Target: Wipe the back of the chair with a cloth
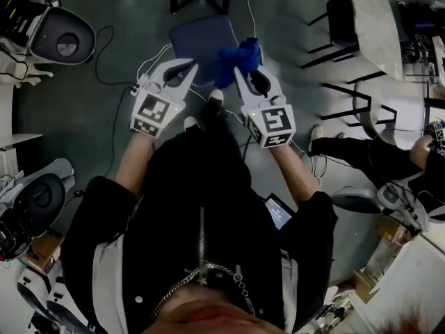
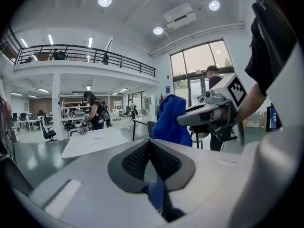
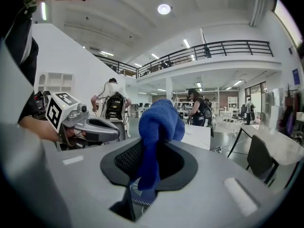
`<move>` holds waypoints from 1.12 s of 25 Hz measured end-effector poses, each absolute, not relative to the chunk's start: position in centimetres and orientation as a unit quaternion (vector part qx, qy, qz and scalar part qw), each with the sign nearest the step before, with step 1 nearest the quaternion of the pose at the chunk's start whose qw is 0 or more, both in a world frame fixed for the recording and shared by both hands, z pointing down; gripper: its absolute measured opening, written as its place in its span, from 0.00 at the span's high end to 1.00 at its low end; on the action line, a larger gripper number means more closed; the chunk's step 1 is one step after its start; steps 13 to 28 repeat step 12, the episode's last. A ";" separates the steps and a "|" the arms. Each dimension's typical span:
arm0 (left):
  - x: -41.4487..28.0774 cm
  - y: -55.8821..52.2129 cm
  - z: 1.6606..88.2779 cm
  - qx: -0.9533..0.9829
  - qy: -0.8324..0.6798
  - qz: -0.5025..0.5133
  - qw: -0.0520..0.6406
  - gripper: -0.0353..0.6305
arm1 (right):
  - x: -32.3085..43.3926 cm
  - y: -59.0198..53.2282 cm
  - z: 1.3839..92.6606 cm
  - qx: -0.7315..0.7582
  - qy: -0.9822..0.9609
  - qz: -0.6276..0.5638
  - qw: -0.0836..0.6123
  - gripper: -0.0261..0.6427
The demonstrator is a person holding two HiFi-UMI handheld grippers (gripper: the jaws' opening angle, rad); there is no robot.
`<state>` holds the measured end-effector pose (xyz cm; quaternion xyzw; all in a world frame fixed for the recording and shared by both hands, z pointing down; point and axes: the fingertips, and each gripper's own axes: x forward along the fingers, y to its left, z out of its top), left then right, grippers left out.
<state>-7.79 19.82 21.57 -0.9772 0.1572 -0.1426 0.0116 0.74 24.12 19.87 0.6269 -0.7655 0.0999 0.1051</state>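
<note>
The cloth [image 3: 159, 122] looks a fuzzy, matt blue terry. The right claw [image 3: 151, 151] is smooth matt grey plastic (its pads [image 3: 126, 158] black and ribbed).

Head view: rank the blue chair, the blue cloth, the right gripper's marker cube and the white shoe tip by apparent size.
1. Blue chair.
2. Right marker cube and blue cloth: too alike to rank, and the cube seems nearer the camera.
3. White shoe tip.
</note>
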 end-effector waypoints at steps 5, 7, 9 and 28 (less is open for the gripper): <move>-8.2 20.2 21.7 -0.977 0.155 -0.147 0.012 0.93 | 0.0 24.3 19.5 0.624 -0.768 0.100 0.106 0.84; -8.1 20.3 21.8 -0.977 0.155 -0.148 0.012 0.93 | 0.1 24.4 19.5 0.623 -0.768 0.101 0.105 0.85; -8.1 20.4 21.9 -0.977 0.155 -0.149 0.011 0.93 | 0.0 24.4 19.5 0.623 -0.769 0.101 0.104 0.85; -8.2 20.5 22.2 -0.976 0.154 -0.151 0.010 0.93 | -0.2 24.5 19.4 0.622 -0.770 0.101 0.101 0.85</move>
